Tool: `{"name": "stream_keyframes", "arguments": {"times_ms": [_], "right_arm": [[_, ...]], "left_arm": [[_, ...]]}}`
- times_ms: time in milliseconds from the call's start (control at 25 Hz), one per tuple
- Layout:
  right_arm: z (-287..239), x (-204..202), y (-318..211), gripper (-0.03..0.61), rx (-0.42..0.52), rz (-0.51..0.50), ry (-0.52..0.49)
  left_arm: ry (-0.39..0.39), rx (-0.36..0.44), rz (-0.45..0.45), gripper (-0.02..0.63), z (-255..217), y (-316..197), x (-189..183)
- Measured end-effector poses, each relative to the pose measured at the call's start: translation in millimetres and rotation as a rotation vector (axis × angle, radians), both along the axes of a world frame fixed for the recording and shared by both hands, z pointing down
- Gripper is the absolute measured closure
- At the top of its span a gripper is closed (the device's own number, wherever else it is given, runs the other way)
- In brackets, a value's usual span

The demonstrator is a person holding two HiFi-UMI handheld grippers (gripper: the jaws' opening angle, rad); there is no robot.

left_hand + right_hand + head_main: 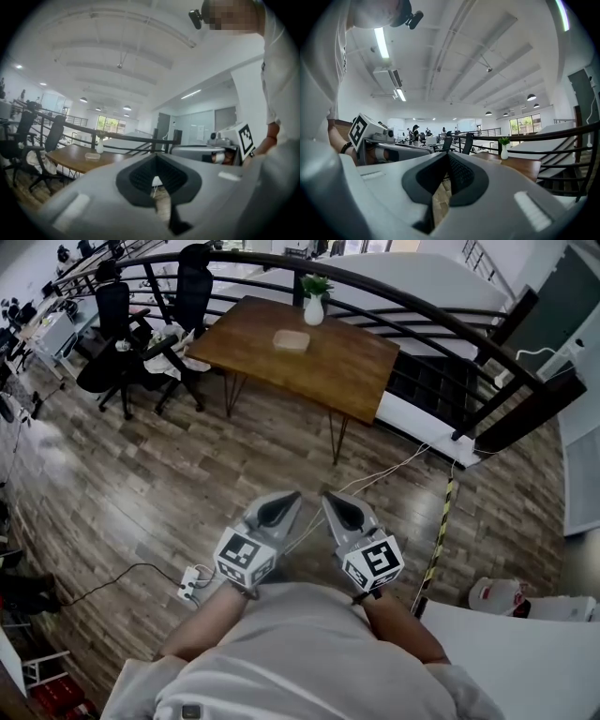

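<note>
The left gripper (287, 497) and the right gripper (332, 499) are held side by side over the wooden floor (141, 493), both jaws pressed together on nothing — the white power strip (188, 583) lies on the floor, apart from the left jaws and nearer the person, and the table (347, 367) stands well ahead.

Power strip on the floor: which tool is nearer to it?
Left. The left tool hangs just right of the power strip; the right tool is beyond it, farther right.
</note>
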State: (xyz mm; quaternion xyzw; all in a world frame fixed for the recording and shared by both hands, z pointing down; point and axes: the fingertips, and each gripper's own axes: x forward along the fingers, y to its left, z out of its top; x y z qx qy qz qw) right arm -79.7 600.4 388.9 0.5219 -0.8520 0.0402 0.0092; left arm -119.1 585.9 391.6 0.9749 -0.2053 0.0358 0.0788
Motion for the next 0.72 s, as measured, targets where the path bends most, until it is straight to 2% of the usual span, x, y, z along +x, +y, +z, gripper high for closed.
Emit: {"name": "stream_keyframes", "arguments": {"times_ms": [160,400,720], "right_arm": [[-12.3,-21.5,-50.3,0.571,-0.015,0.023,-0.008],[-27.3,-61.8,-106.5,0.571,0.020,0.022,0.005],[-17.7,-72.8,-156.3,0.572,-0.004,-0.006,0.004]], "left_arm": [[-0.001,0.008,0.014,0.611,-15.8,-53.5,-25.1],[0.008,0.017,0.018,0.611,-28.6,-115.3,-61.0],[0.002,-0.013,-0.010,0.611,-10.9,-158.6,-72.9]]}}
